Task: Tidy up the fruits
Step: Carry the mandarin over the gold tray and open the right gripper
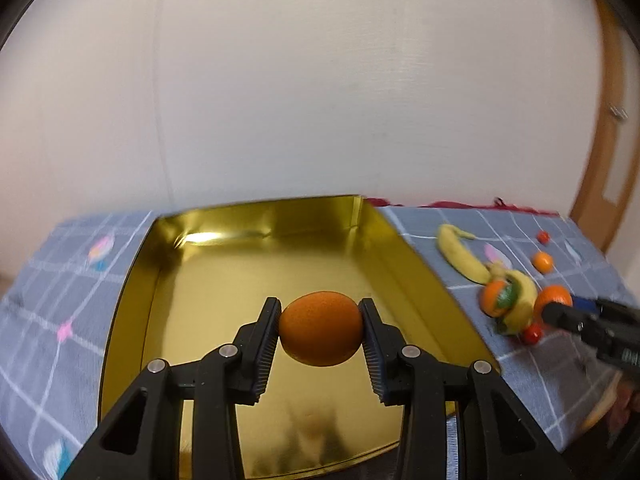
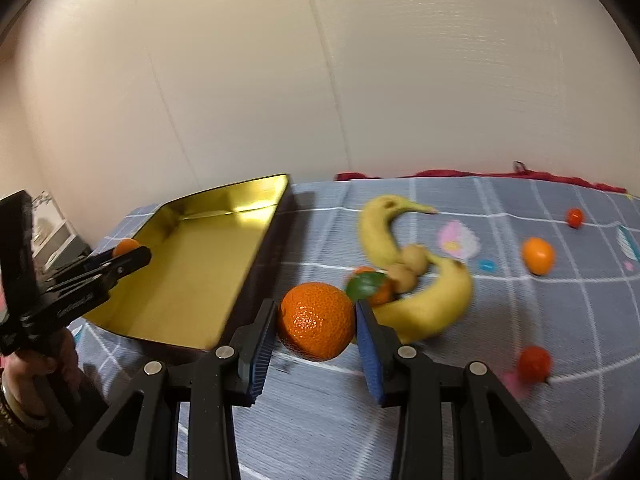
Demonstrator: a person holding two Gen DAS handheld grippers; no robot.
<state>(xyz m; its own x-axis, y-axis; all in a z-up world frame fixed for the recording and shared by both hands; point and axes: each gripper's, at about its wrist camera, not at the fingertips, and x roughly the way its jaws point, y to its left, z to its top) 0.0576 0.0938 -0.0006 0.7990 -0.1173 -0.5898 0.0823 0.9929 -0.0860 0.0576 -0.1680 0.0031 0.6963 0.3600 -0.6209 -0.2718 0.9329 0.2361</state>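
- Left gripper (image 1: 320, 330) has its pads pressed on both sides of an orange (image 1: 320, 328), held in the air above the near half of the gold tray (image 1: 132, 280).
- Right gripper (image 2: 316, 322) is narrowed around a mandarin (image 2: 316, 321) just right of the tray's near corner; both pads look to be touching its sides, low over the cloth (image 2: 320, 420).
- Just beyond that mandarin, right of the tray: two bananas (image 2: 432, 304), two small brown fruits (image 2: 404, 276), and a leafy mandarin (image 2: 372, 288) bunched together.
- Farther right of the tray: a small orange (image 2: 538, 256) and red tomatoes (image 2: 534, 364), well apart.
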